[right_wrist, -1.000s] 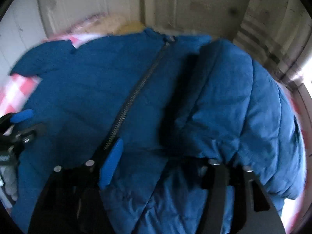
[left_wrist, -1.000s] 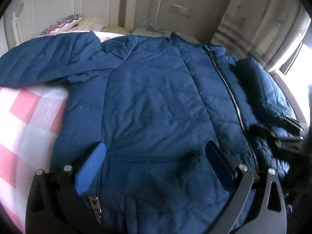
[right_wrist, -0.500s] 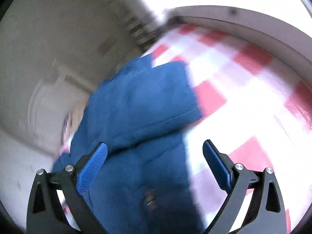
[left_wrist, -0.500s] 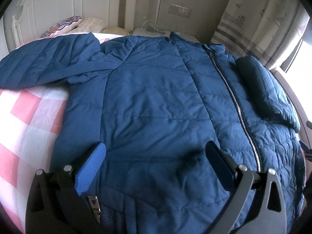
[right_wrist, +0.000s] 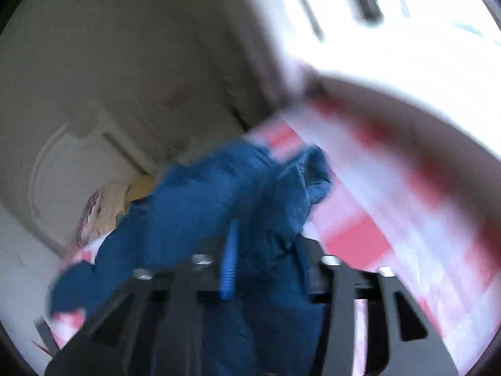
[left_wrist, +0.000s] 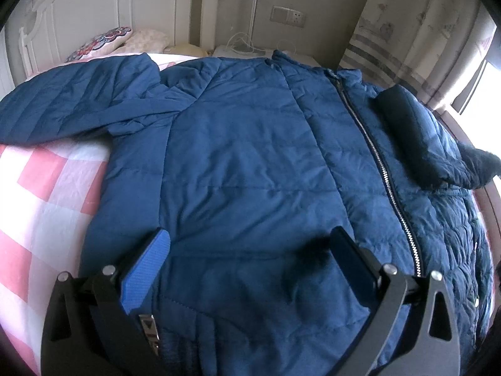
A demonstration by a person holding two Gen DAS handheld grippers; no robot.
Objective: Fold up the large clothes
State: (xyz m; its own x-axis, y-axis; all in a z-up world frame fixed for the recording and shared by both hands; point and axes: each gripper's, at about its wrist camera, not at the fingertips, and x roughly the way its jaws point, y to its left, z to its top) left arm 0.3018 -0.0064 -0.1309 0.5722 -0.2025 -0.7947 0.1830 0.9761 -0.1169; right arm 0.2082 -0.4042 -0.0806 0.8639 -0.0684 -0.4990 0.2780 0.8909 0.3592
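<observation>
1. A big navy puffer jacket (left_wrist: 250,163) is seen spread front-up over most of the frame, on a bed with a pink-and-white checked sheet (left_wrist: 47,194).
2. The zipper (left_wrist: 379,163) is done up, running from upper middle down to lower right.
3. One sleeve (left_wrist: 75,106) is stretched out to the upper left; the other sleeve (left_wrist: 419,144) is folded onto the chest at the right.
4. The left tongs (left_wrist: 250,269) are held wide open over the hem at the bottom, with nothing gripped.
5. The right tongs (right_wrist: 266,257) are seen through heavy blur, narrowed down, with blue jacket fabric (right_wrist: 238,188) bunched between them. Looks clamped, tbh.
6. Pillows (left_wrist: 119,40) are spotted by the white headboard (left_wrist: 94,9), upper left.
</observation>
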